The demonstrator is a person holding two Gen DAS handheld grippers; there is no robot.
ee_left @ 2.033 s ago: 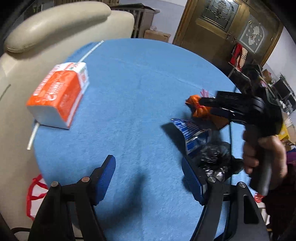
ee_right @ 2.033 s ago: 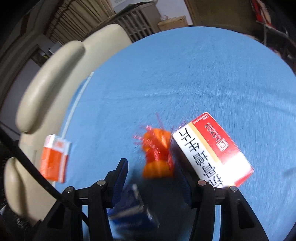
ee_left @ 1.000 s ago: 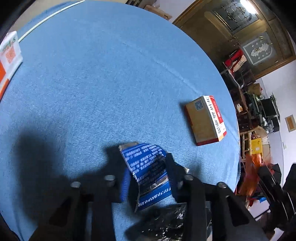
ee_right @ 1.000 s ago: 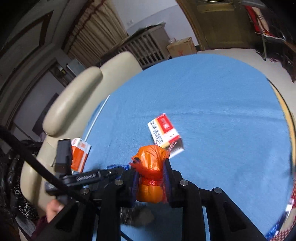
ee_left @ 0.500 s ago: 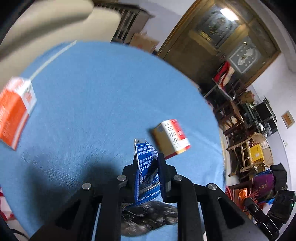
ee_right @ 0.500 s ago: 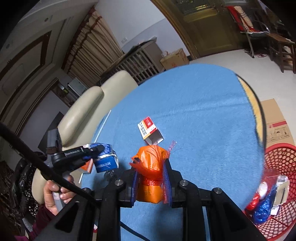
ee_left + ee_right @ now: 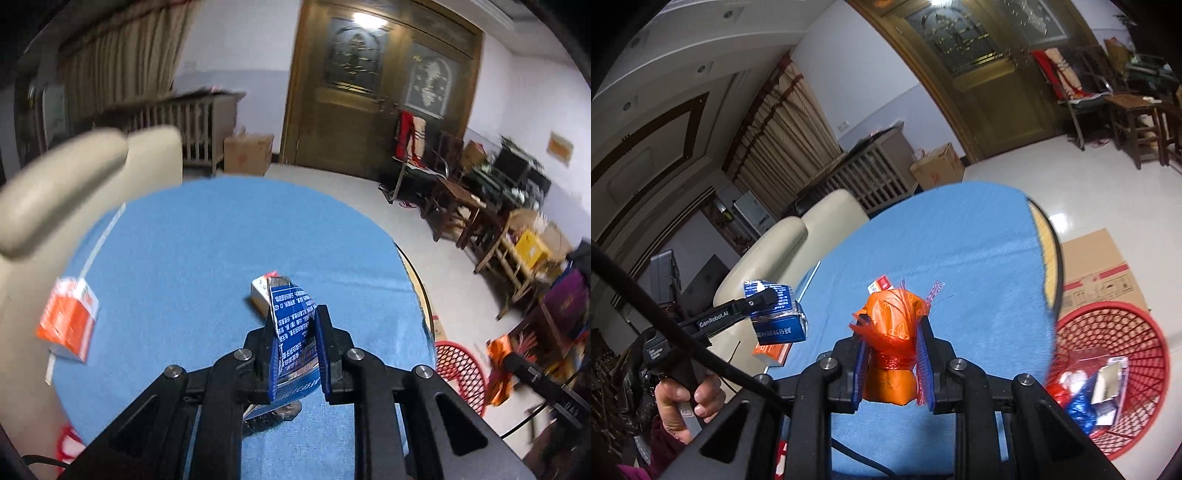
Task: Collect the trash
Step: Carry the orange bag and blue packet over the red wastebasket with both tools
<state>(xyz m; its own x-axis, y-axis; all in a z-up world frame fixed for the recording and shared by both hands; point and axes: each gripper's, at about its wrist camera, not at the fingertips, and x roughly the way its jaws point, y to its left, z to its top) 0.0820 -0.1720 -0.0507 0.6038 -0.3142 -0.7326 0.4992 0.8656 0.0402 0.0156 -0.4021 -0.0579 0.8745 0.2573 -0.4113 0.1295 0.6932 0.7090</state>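
My left gripper [image 7: 293, 334] is shut on a torn blue carton [image 7: 293, 325] and holds it above the round blue table [image 7: 207, 236]; the carton also shows in the right wrist view [image 7: 777, 314]. My right gripper [image 7: 892, 345] is shut on an orange net bag [image 7: 892, 339], lifted above the table's right part. A red mesh trash basket [image 7: 1123, 332] stands on the floor right of the table, with several wrappers inside; it also shows in the left wrist view [image 7: 461, 369]. An orange-white box [image 7: 68, 323] and a red-white box [image 7: 260, 291] lie on the table.
A cream sofa [image 7: 66, 181] borders the table's left side. A flat cardboard box [image 7: 1097, 273] lies on the floor behind the basket. A black crumpled bag [image 7: 271, 415] lies on the table under my left gripper. Wooden chairs [image 7: 454, 206] and clutter stand at the right wall.
Both grippers have risen higher above the table with their loads. The right gripper has swung toward the red basket, which now shows larger. Earlier, each gripper closed on its item.
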